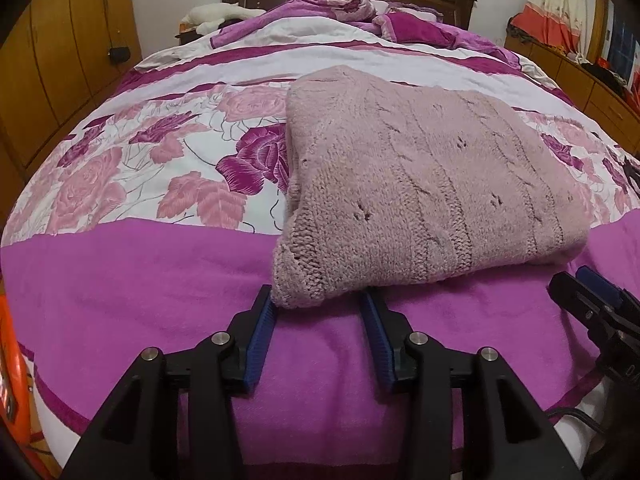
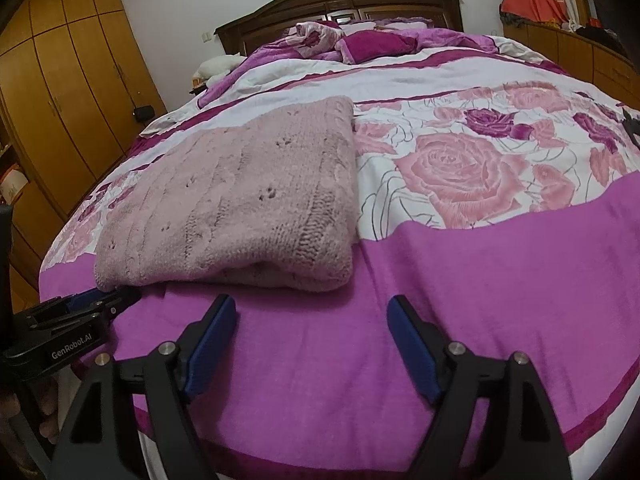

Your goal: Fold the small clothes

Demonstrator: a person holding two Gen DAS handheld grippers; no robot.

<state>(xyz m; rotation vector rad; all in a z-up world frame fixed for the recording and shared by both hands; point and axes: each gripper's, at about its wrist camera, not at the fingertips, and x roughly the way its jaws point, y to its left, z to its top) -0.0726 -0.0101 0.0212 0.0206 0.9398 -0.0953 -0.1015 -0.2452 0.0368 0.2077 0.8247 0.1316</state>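
I am holding my left gripper (image 1: 318, 300) low over the bed's plain magenta band (image 1: 140, 280), its blue pads (image 1: 260, 340) parted and gripping nothing — the near left corner of the folded pink knit sweater (image 1: 420, 176) is lying just between their tips. My right gripper (image 2: 312, 312) is also spread wide and carrying nothing, hovering over the same band just in front of the sweater's near right corner; from the left wrist view its fingers are showing at the right edge (image 1: 592, 300). The sweater is lying folded into a thick rectangle, its near fold on the magenta band and the rest on the rose-printed quilt (image 2: 460, 168). Further off, crumpled purple bedding (image 2: 360, 44) is sitting by the dark wooden headboard (image 2: 340, 4) — wooden wardrobes (image 2: 60, 100) are standing along the left wall.
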